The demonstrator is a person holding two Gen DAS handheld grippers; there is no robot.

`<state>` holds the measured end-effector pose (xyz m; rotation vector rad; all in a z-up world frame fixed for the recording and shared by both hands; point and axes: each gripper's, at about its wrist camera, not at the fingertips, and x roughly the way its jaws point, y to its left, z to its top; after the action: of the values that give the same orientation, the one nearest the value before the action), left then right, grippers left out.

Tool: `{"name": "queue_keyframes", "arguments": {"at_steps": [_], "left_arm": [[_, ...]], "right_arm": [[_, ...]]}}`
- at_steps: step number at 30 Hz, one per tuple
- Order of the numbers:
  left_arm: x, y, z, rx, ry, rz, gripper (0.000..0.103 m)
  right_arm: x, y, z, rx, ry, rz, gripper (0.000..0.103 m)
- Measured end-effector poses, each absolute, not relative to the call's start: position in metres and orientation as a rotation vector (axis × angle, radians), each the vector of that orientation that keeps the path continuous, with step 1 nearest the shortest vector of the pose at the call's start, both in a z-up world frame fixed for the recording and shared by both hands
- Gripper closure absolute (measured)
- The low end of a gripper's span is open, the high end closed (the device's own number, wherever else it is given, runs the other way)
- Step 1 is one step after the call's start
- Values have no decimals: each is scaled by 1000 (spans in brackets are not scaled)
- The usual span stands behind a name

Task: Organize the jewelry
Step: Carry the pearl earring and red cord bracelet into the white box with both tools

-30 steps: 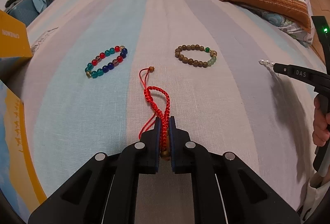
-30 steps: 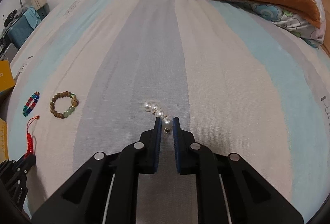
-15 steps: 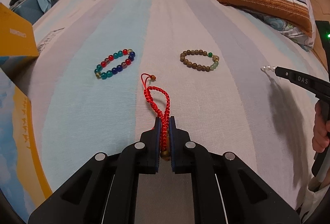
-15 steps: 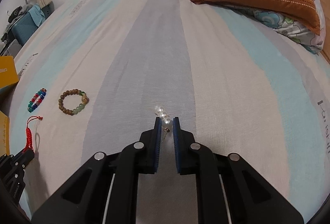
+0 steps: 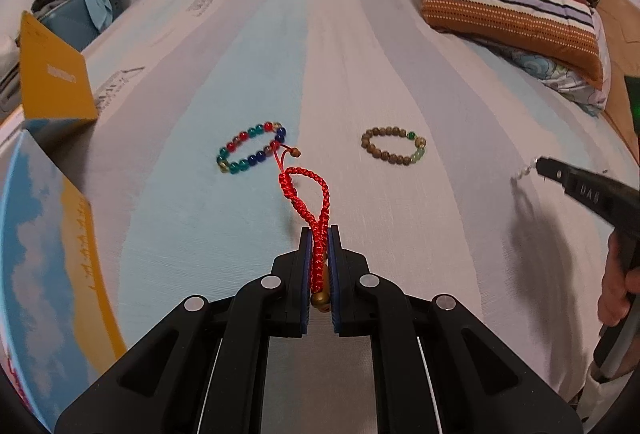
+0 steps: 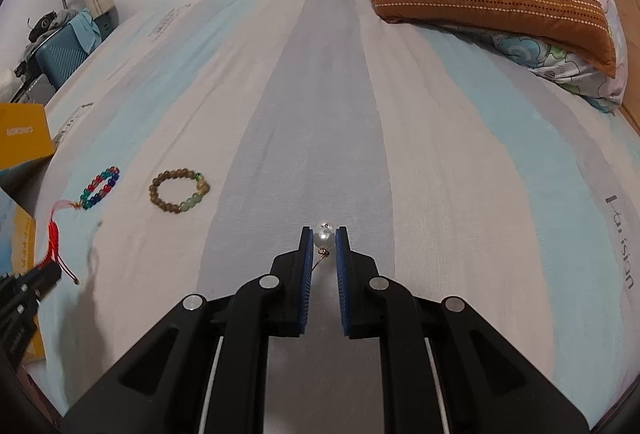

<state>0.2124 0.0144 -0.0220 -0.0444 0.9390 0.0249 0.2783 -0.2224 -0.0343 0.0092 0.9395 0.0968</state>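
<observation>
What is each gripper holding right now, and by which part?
Left gripper: red braided bracelet, pinched near its brass bead end. Right gripper: pearl piece, clamped on one pearl.

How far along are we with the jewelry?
Nothing looks put away yet. In hand: the left gripper is shut on the red cord bracelet, the right gripper on the pearl piece. Left: colored bead bracelet and brown bead bracelet lie on the bed.
</observation>
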Motion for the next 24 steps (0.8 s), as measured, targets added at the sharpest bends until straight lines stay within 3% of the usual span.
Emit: {"name": "queue_keyframes", "arguments": {"at_steps": [24], "left_arm": [[141, 84, 55, -95, 904, 101, 96]], "right_arm": [[199, -136, 45, -17, 883, 191, 92]]}}
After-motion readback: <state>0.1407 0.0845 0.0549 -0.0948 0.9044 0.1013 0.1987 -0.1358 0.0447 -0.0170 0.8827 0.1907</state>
